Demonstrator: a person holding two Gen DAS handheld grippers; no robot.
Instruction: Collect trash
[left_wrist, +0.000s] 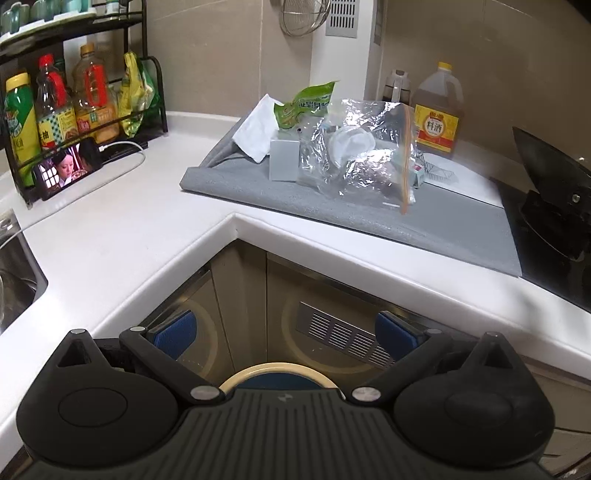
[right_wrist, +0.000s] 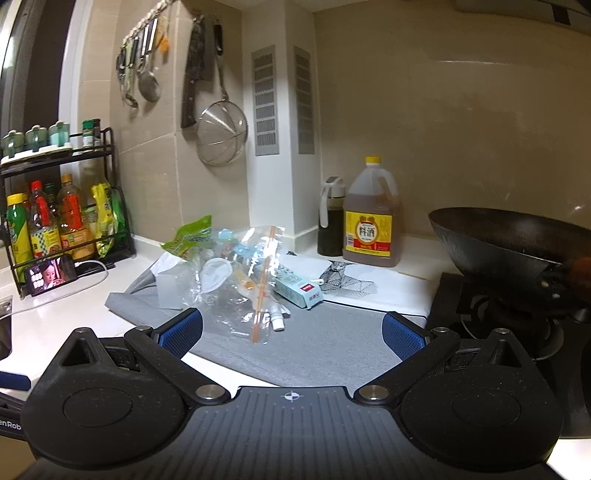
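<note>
On grey felt mat (right_wrist: 332, 343), crinkled clear plastic bag (right_wrist: 240, 280), ribbed blue fingers (right_wrist: 402, 338) apart

Ahead of the left tool, the clear plastic bag (left_wrist: 364, 155) hides most of what lies inside and behind it. The wok (right_wrist: 517, 240), right of the right tool, is cut off by the picture's edge. Far left, the sink (left_wrist: 14, 273) is cropped, and bottle labels on the rack (right_wrist: 110, 206) are too small to read.

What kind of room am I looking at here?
A home kitchen, almost surely. A black wok sits on a gas stove, a rack of sauce bottles stands on the white counter, and a strainer hangs on the tiled wall.
</note>
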